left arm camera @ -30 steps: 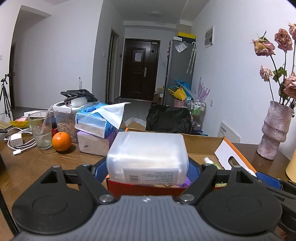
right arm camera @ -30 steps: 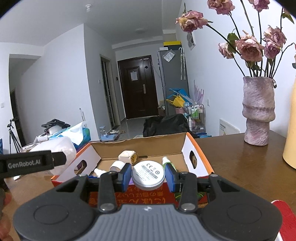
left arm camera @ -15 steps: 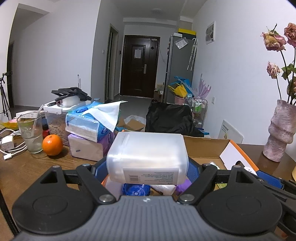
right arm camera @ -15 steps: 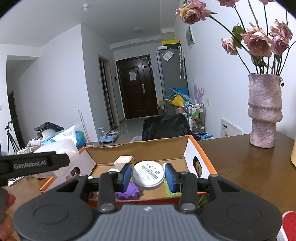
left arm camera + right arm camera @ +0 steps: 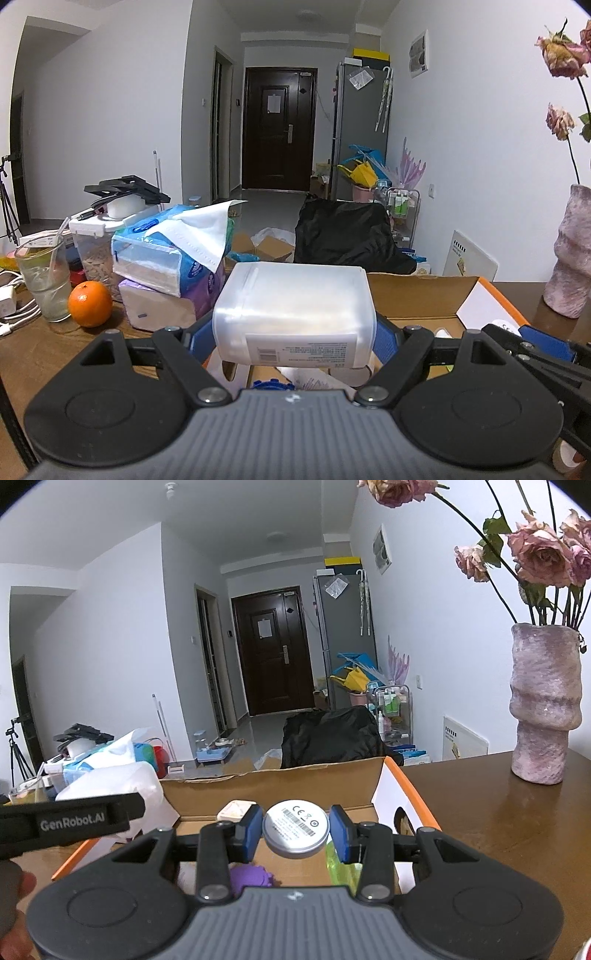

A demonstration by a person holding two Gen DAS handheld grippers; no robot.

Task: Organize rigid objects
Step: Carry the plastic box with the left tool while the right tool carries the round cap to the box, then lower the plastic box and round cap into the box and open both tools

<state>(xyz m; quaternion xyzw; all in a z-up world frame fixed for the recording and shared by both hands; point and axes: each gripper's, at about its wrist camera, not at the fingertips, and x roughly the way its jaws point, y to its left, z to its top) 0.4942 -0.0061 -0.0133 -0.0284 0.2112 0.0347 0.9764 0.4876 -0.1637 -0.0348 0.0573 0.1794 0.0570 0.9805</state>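
My left gripper (image 5: 293,338) is shut on a frosted white plastic container (image 5: 293,314) with a printed label, held over the near left part of an open cardboard box (image 5: 417,295). My right gripper (image 5: 295,830) is shut on a round white disc (image 5: 295,829) with a barcode label, held above the same cardboard box (image 5: 273,790). Inside the box lie a purple ridged cap (image 5: 251,877), a green bottle (image 5: 341,871) and a small white square item (image 5: 236,810). The left gripper's arm and its white container (image 5: 118,781) show at the left of the right wrist view.
On the wooden table (image 5: 33,343) left of the box stand an orange (image 5: 89,303), a glass with a straw (image 5: 46,280), stacked tissue packs (image 5: 170,266) and a food container (image 5: 94,247). A pink vase with dried roses (image 5: 545,705) stands at the right.
Both grippers have moved forward over the box with their loads; the box rim has slid under the fingers and its contents now show below. Both grips are unchanged.
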